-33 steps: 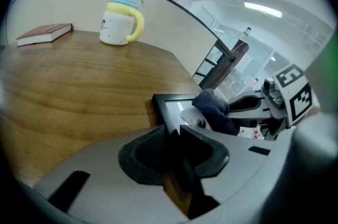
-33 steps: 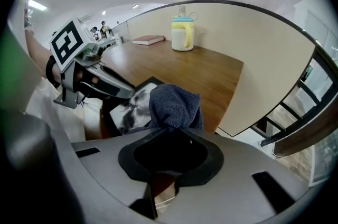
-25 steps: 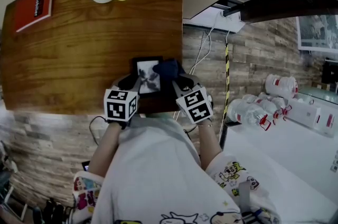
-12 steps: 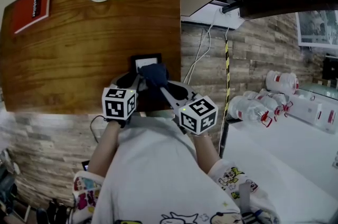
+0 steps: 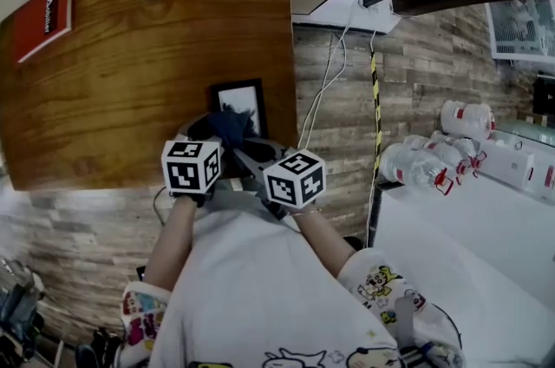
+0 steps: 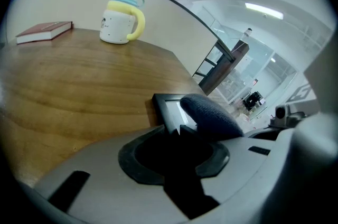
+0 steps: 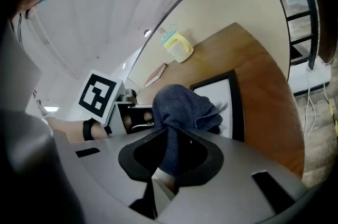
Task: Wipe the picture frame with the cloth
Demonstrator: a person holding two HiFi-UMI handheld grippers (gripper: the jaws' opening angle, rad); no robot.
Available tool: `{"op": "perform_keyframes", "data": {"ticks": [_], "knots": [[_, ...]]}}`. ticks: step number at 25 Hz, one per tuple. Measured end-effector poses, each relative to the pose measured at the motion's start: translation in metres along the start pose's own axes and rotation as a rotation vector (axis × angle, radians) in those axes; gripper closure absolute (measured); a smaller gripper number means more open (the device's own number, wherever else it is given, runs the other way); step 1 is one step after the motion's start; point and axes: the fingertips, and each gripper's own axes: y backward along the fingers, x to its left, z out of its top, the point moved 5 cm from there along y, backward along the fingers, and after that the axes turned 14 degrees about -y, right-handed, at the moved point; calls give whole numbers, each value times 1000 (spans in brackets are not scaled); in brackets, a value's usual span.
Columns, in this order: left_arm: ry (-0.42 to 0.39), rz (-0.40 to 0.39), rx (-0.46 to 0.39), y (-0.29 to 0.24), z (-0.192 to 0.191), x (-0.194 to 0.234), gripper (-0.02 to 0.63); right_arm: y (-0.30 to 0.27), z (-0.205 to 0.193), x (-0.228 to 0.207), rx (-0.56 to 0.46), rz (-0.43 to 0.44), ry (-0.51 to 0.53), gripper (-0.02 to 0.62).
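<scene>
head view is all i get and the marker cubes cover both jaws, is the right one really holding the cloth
Observer: Yes. The right gripper view shows the right gripper with its jaws closed on the dark blue cloth, which bunches up above them.
Operator: ok and the left one, empty or on something
Observer: On something. In the left gripper view the left gripper has its jaws closed on the near edge of the black picture frame.
Operator: where does the cloth sit from that side
Observer: It lies over the near right part of the picture frame, right beside those jaws; the far left corner is uncovered.
</scene>
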Motion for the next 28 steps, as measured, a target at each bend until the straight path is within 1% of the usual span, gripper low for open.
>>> {"op": "perform_keyframes", "data": {"ticks": [2, 6, 9, 15, 22, 26, 28], "knots": [[2, -3, 0, 0, 0, 0, 520, -5, -2, -2, 20, -27, 44, 549], [5, -5, 1, 0, 0, 0, 521, -11, -6, -2, 30, -94, 176, 551], [7, -7, 2, 1, -1, -2, 522, -11, -7, 0, 37, -129, 239, 551], [0, -3, 0, -1, 0, -2, 522, -7, -4, -5, 34, -183, 288, 551], [4, -6, 4, 0, 0, -2, 520, 13, 3, -20, 13, -227, 302, 551], [8, -8, 5, 0, 0, -2, 520, 24, 5, -25, 35, -261, 365, 551], [8, -8, 6, 1, 0, -2, 520, 29, 5, -28, 42, -265, 374, 551]]}}
